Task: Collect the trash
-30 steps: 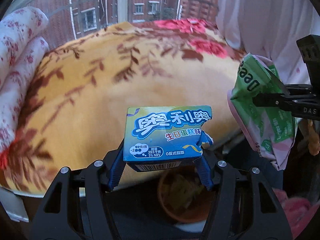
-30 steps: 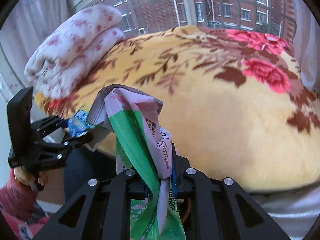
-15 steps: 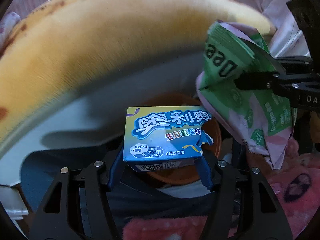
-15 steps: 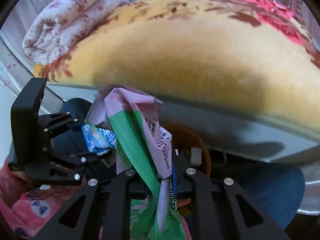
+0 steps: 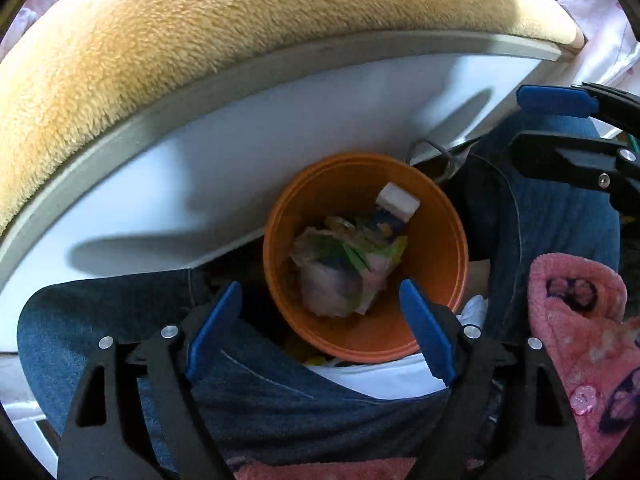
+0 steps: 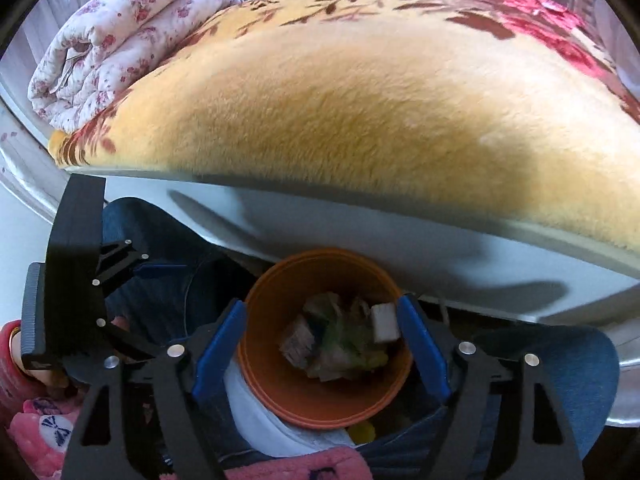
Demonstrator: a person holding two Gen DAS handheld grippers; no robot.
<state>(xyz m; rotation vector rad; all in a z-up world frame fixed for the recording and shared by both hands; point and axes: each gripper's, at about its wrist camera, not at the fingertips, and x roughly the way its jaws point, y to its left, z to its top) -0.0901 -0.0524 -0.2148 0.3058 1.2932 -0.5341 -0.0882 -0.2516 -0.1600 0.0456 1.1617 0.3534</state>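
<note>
In the left wrist view, the left gripper (image 5: pixel 320 320) is hanging wide open and holding nothing, low in the frame. The round orange plastic bin (image 5: pixel 436 264) is sitting in the middle, holding the crumpled pink and green wrapper (image 5: pixel 340 272). The right gripper (image 6: pixel 320 344) is also spreading open and holding nothing over the bin.

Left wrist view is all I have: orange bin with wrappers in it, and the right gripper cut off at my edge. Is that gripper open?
Observer: Yes. The right gripper is open, its blue pads wide apart with nothing between them.
Operator: Where is it aimed?
Observer: Down at the orange bin, which sits centred between its fingers.
Operator: What is on the bed beyond my view?
Observer: A folded floral quilt lies on the left end of the yellow blanket.
</note>
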